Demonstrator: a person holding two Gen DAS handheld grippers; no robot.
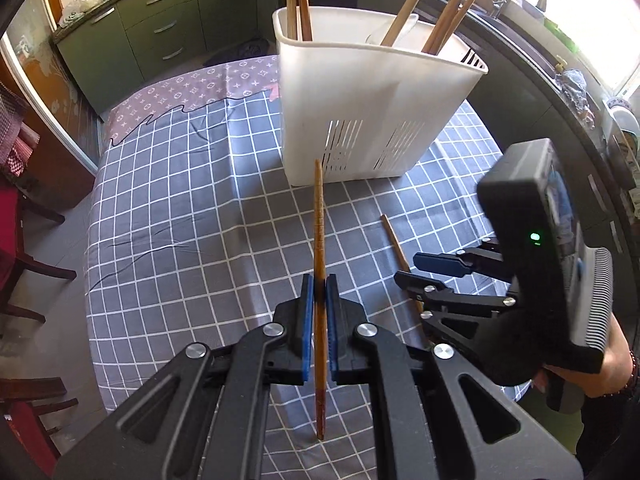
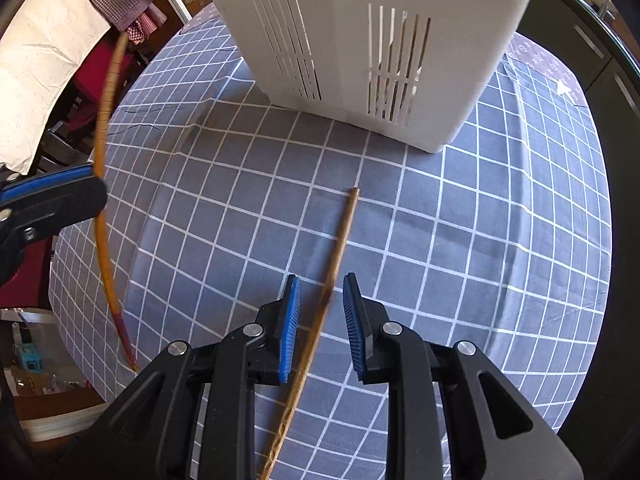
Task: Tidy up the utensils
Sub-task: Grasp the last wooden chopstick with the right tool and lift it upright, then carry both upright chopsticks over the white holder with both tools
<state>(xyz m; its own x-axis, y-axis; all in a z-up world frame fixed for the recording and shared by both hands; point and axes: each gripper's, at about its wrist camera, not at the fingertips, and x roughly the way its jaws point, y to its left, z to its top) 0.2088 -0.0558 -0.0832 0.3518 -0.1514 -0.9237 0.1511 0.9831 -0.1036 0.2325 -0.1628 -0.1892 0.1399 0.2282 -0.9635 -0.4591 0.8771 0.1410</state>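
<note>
Left hand-held gripper [image 1: 319, 294]: blue pads clamped tight on 1 orange-brown chopstick [image 1: 319, 240], gripped abt mid-length, lifted clear of the cloth. Red-tipped end near the camera, thin end pointing toward the white utensil holder [image 1: 360, 100]. Same chopstick seen at left edge in right wrist view [image 2: 105, 208], curved by the lens, w/ the left gripper's blue pad beside it.

Right hand-held gripper [image 2: 320, 312]: jaws narrow but apart, pads not pressing on anything. Between and below them, 2nd wooden chopstick [image 2: 334, 264], lying flat on the cloth, far tip pointing at the holder, near end running under the gripper body. Cannot tell if pads touch it; looks like a gap on both sides. In left wrist view, right gripper [image 1: 416, 272] over that same chopstick [image 1: 394, 242], a hand [image 1: 600, 368] behind the device.

Holder upright on the counter, beyond both chopsticks, slotted vents low on its front wall. Inside: several wooden chopsticks [image 1: 404, 12] standing tilted, in at least 2 compartments.

Counter covered w/ grey cloth w/ white grid [image 1: 180, 208]; patterned mauve strip at far end. Green cabinets [image 1: 132, 40] behind, in left wrist view.
</note>
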